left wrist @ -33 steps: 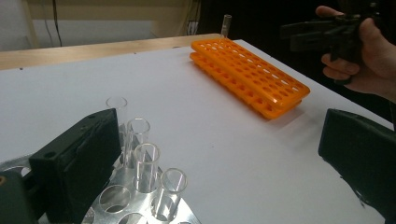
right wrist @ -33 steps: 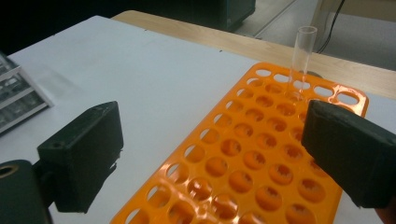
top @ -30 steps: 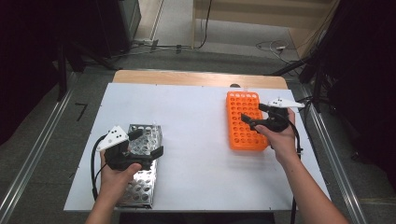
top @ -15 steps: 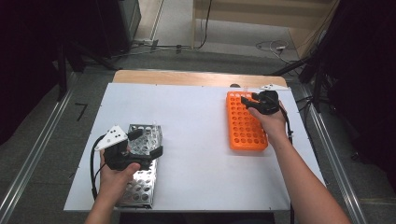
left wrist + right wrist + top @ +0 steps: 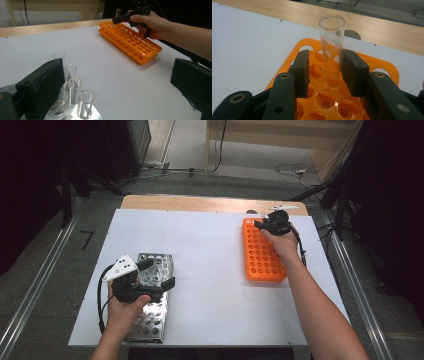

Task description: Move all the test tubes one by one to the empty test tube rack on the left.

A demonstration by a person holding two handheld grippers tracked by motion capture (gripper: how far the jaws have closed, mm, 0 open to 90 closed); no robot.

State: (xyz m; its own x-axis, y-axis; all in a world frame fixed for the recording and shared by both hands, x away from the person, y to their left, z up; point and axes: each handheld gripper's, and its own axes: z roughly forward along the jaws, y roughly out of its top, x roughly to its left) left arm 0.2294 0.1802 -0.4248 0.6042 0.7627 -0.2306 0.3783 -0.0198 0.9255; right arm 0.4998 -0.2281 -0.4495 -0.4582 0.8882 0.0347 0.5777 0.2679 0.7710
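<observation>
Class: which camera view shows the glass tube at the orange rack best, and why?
The right gripper view: the glass tube stands upright between that gripper's jaws, over the orange rack. The left gripper view shows it small and distant; in the high view it is barely discernible.

A white table top (image 5: 210,270) lies on a wooden board whose far edge shows beyond it. At the near left, a metal rack (image 5: 150,305) with round holes rests on the white surface. The left hand (image 5: 125,307) holds the left gripper (image 5: 159,274) over this rack, jaws spread apart, a white three-cornered plate on top, a black cable looping to its left. At the far right lies an orange rack (image 5: 261,252) of holes. The right hand (image 5: 282,240) holds the right gripper (image 5: 260,224) over the orange rack's far end; its jaw state cannot be made out.
</observation>
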